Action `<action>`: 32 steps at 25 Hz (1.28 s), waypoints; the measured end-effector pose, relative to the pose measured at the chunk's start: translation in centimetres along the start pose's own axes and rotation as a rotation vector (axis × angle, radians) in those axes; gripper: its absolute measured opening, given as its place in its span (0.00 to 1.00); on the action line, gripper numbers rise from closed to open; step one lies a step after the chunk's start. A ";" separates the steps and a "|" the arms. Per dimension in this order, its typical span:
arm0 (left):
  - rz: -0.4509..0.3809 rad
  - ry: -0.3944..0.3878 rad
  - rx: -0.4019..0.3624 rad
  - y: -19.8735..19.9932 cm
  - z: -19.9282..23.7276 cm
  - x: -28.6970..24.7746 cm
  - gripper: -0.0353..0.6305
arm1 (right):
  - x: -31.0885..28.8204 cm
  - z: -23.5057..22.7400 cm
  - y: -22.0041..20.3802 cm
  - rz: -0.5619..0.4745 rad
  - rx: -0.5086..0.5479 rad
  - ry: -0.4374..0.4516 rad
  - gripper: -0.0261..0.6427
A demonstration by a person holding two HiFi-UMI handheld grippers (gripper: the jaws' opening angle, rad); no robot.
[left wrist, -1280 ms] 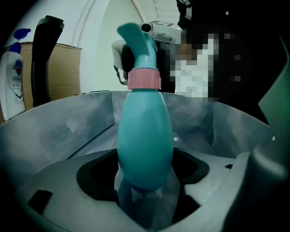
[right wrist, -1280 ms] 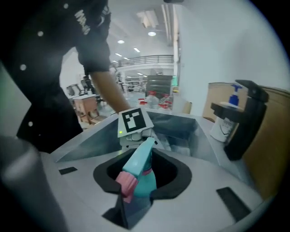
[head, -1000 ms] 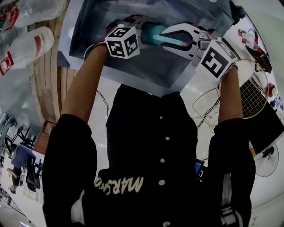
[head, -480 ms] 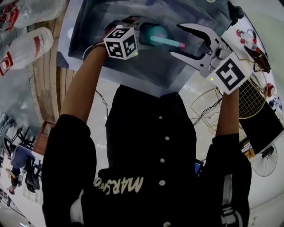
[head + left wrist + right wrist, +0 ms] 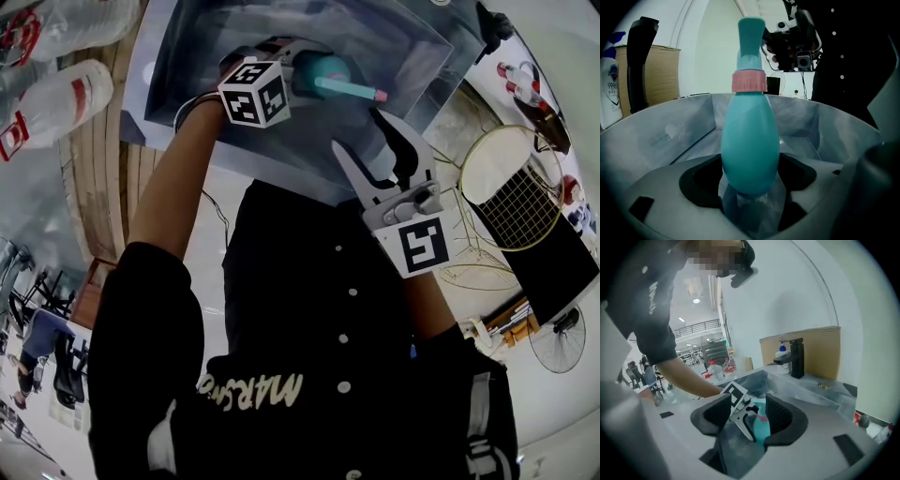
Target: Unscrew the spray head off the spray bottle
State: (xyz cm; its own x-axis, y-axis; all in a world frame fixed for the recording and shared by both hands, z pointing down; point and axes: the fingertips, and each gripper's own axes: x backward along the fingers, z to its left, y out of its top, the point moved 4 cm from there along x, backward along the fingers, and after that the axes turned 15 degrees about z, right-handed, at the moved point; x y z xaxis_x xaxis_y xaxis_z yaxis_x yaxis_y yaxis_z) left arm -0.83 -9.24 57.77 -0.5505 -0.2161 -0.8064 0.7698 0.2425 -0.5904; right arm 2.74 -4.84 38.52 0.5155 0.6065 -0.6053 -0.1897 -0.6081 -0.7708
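the left tool (image 5: 750, 180) clamps the spray bottle (image 5: 750, 140) by its belly over the sink (image 5: 187, 56), bracing its spray head (image 5: 347, 89) toward 3 o'clock, while the empty right tool (image 5: 356, 131) at 5 o'clock, jaws apart but just narrowing, likely resets to twist.

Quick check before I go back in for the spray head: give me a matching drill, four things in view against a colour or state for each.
Things:
1. spray bottle
2. collar ring
3. faucet
4. right gripper

Colour or state:
A. black
B. open, holding nothing
C. pink
D. teal, gripped by the left gripper

Pairs: 1-D, 2-C, 3-A, 4-B.

The right gripper's fingers have just been closing a little, with nothing between them.
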 end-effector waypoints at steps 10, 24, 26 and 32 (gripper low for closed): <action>-0.001 0.006 0.007 0.0 0.0 0.0 0.62 | -4.5 0.3 -3.4 0.244 -0.040 -0.069 0.51; 0.008 0.015 0.021 0.1 0.2 0.0 0.62 | -5.9 -0.8 -2.8 0.227 -0.022 -0.199 0.50; 0.011 0.017 0.023 0.1 0.2 -0.1 0.62 | -6.1 -0.9 -2.7 0.226 -0.019 -0.207 0.50; 0.016 0.026 0.023 0.1 0.1 -0.1 0.62 | -6.9 -1.4 -2.2 0.217 0.030 -0.240 0.41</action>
State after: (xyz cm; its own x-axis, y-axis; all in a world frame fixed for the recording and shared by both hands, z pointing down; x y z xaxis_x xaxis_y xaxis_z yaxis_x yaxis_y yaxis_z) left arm -0.65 -9.32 57.76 -0.5463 -0.1878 -0.8162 0.7853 0.2239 -0.5772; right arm 0.76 -8.43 44.66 0.2491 0.5703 -0.7828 -0.2995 -0.7233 -0.6222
